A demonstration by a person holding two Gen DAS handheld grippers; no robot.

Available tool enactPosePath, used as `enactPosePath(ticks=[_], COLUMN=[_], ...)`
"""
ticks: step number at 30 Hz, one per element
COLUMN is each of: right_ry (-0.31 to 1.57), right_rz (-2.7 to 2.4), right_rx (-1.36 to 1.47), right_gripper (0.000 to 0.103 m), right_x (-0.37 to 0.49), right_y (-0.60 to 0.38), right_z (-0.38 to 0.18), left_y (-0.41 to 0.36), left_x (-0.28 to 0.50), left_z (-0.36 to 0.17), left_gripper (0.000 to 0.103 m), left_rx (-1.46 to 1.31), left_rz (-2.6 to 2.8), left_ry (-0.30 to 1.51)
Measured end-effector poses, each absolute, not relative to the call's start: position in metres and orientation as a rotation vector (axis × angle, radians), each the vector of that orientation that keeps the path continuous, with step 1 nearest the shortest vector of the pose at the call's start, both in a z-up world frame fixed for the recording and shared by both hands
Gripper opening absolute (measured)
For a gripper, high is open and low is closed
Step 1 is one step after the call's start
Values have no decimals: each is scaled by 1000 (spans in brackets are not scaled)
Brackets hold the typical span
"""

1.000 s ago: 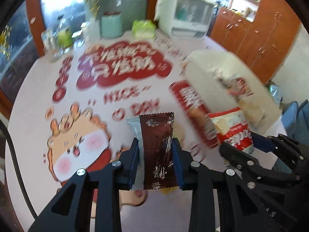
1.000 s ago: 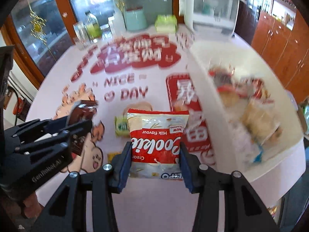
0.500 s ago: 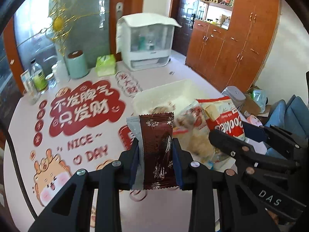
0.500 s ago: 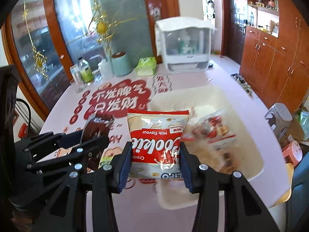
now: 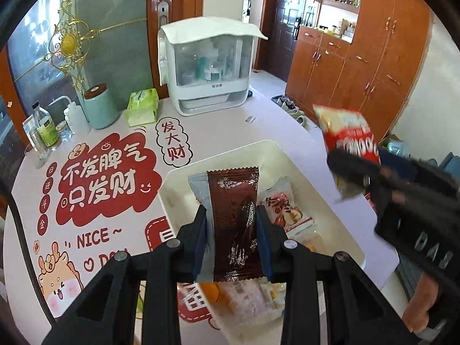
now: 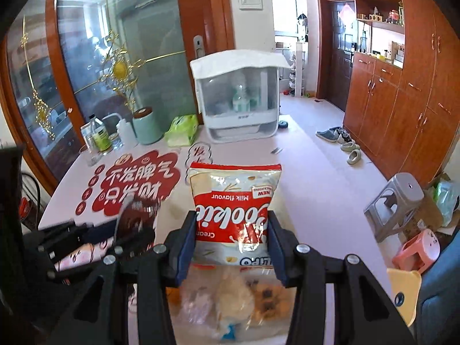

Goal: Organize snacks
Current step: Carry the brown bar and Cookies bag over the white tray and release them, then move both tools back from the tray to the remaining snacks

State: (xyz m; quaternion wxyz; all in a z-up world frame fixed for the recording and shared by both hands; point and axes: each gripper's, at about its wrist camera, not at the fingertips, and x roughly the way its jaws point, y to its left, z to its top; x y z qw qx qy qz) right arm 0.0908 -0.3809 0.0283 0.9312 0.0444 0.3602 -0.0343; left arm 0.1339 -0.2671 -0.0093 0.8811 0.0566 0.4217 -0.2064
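A: What takes up the most room?

B: The round table (image 5: 34,189), smooth and pale pink, printed with red cartoon lettering. Its curved edge runs along the right, with open pink floor beyond toward the wooden cabinets (image 6: 402,100).

A: And on it?

B: A white plastic bin (image 5: 339,221), rectangular with rounded corners and a raised rim, sits near that edge. Crinkly clear-wrapped pastries (image 5: 284,210) lie loose inside, with bare floor left at its far end. Farther back stands a boxy white dispenser with a clear front (image 5: 210,69), then a mint cylinder canister (image 5: 100,106) and a soft green tissue pack (image 5: 142,106).

A: The tongs?

B: The left gripper (image 5: 231,230) pinches a glossy brown wrapper with serrated ends (image 5: 233,218), upright, hanging over the bin. The right gripper (image 6: 231,238) clamps a puffy red-and-white cookie bag (image 6: 233,201) by its sides, held above the bin's near end, where blurred wrapped snacks show beneath. The two grippers sit near each other but apart.
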Motion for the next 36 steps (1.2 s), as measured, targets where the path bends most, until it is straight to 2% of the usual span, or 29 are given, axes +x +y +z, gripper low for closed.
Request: enactPosePath(ticks=[11, 13, 14, 15, 16, 23, 36], right_ry=[815, 834, 845, 857, 869, 893, 897], right_rz=[-38, -35, -31, -34, -37, -48, -36], right_rx=[160, 147, 140, 138, 137, 150, 186], right_gripper=[47, 48, 48, 48, 48, 56, 56], right_x=[169, 181, 186, 189, 192, 187, 170], right_y=[-408, -409, -409, -409, -409, -413, -414], right_z=[12, 3, -3, -7, -11, -18, -12], left_y=[-286, -285, -284, -282, -279, -263, -234], left_x=[174, 180, 184, 185, 186, 190, 181], left_z=[-29, -37, -42, -44, -46, -52, -25], left_gripper=[32, 46, 68, 81, 83, 84, 86], left_rx=[106, 93, 86, 78, 69, 41, 35], left_rz=[-370, -354, -350, -340, -326, -290, -254], left_ry=[962, 992, 1009, 1011, 1006, 1030, 974])
